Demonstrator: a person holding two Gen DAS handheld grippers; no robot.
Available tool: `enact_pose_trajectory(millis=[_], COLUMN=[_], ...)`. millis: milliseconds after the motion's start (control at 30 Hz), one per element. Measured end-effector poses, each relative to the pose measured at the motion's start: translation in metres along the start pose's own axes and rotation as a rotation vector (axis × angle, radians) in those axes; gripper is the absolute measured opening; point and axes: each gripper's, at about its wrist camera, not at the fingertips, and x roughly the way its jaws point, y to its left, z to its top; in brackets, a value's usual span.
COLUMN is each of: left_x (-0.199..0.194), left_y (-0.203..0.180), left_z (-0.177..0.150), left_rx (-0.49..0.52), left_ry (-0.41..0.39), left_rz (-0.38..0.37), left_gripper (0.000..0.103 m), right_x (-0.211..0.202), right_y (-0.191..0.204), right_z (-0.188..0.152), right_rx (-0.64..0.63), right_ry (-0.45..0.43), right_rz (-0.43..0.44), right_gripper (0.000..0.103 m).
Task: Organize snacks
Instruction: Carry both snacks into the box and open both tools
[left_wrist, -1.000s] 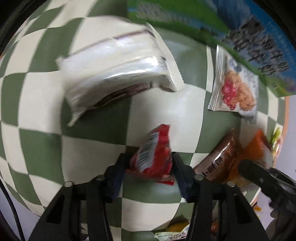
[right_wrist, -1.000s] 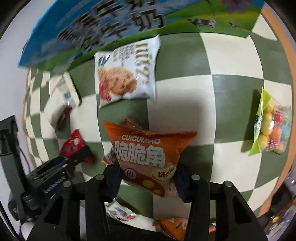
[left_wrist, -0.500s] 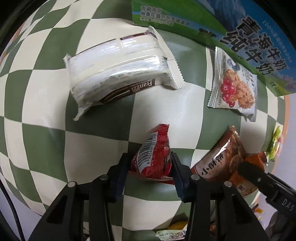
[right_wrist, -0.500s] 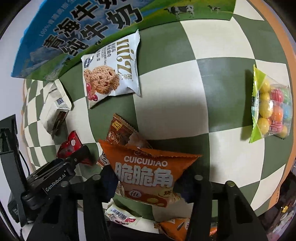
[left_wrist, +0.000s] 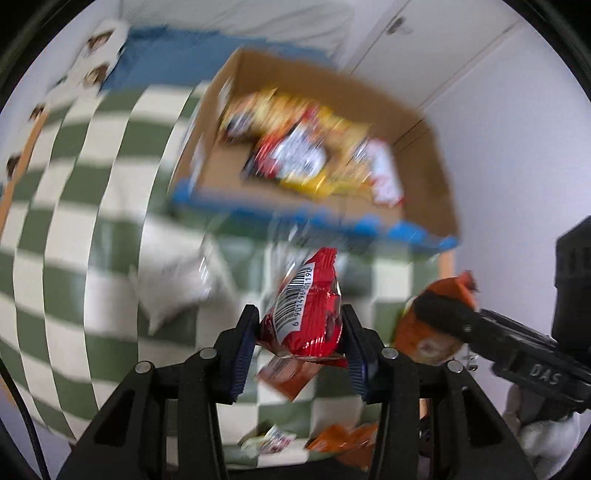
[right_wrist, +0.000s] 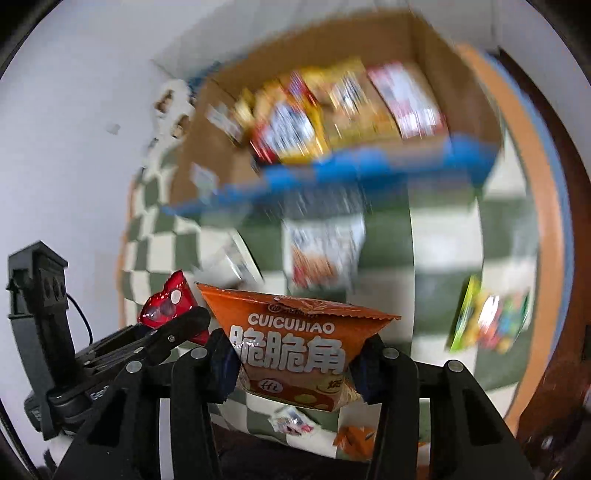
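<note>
My left gripper (left_wrist: 300, 332) is shut on a small red foil snack packet (left_wrist: 306, 310) and holds it in the air above the checked cloth. My right gripper (right_wrist: 295, 358) is shut on an orange CUICUIJIAO chip bag (right_wrist: 291, 350), also lifted. Each gripper shows in the other's view: the right one (left_wrist: 447, 314) with the orange bag (left_wrist: 424, 332), the left one (right_wrist: 184, 325) with the red packet (right_wrist: 166, 306). An open cardboard box (left_wrist: 424, 155) with a blue front edge holds several snack packs; it also shows in the right wrist view (right_wrist: 424, 48). Both views are motion-blurred.
On the green and white checked cloth (left_wrist: 74, 192) lie a white wafer pack (left_wrist: 173, 280), a white cookie packet (right_wrist: 321, 251), a bag of coloured candies (right_wrist: 491, 321), a brown packet (left_wrist: 288, 373) and small packets near the front edge (right_wrist: 291, 421).
Both grippers have lifted their packets off the cloth and tilted up, so the open box's inside has come into view. The brown packet stays on the cloth.
</note>
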Motion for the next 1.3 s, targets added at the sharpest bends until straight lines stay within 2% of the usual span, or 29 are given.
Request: enact_pose_trajectory(millis=[67, 233, 467, 567, 733, 900, 933, 967, 1000, 1033, 1300], left_x=[-0.006, 0.008, 0.07, 0.094, 0.127, 0.143, 0.145, 0.147, 0.15, 0.15, 0.144], left_y=[-0.013, -0.018, -0.004, 0.002, 0.015, 0.025, 0.027, 0.028, 0.03, 0.03, 0.022], left_z=[0.032, 0.094, 0.148, 0.151, 0.149, 0.144, 0.144, 0.144, 0.144, 0.144, 0.141], left_rx=[0.041, 0.043, 0.007, 0.007, -0.023, -0.05, -0.055, -0.055, -0.05, -0.04, -0.008], left_ry=[-0.02, -0.022, 0.145, 0.199, 0.263, 0.293, 0.295, 0.303, 0.304, 0.299, 0.242], left_rz=[0.01, 0.034, 0.074, 0.106, 0.13, 0.149, 0.154, 0.164, 0.173, 0.188, 0.195], left_gripper=[0.042, 0.042, 0.042, 0.042, 0.042, 0.043, 0.048, 0.062, 0.071, 0.087, 0.087], right_x=[-0.021, -0.042, -0.013, 0.012, 0.044, 0.075, 0.082, 0.085, 0.088, 0.091, 0.09], right_y=[0.004, 0.014, 0.006, 0.0, -0.013, -0.028, -0.032, -0.034, -0.037, -0.042, -0.056], right_z=[0.022, 0.084, 0.149, 0.164, 0.168, 0.171, 0.17, 0.169, 0.168, 0.167, 0.163], right_rx=[-0.033, -0.096, -0.102, -0.097, -0.089, -0.069, -0.065, -0.066, -0.066, -0.063, -0.057], right_ry=[-0.028, -0.066, -0.004, 0.038, 0.086, 0.18, 0.207, 0.222, 0.229, 0.233, 0.226], right_rz=[0.0, -0.058, -0.115, -0.138, -0.163, -0.139, -0.143, -0.153, -0.168, -0.186, -0.246], right_gripper=[0.051, 0.051, 0.051, 0.051, 0.051, 0.054, 0.063, 0.08, 0.087, 0.09, 0.091])
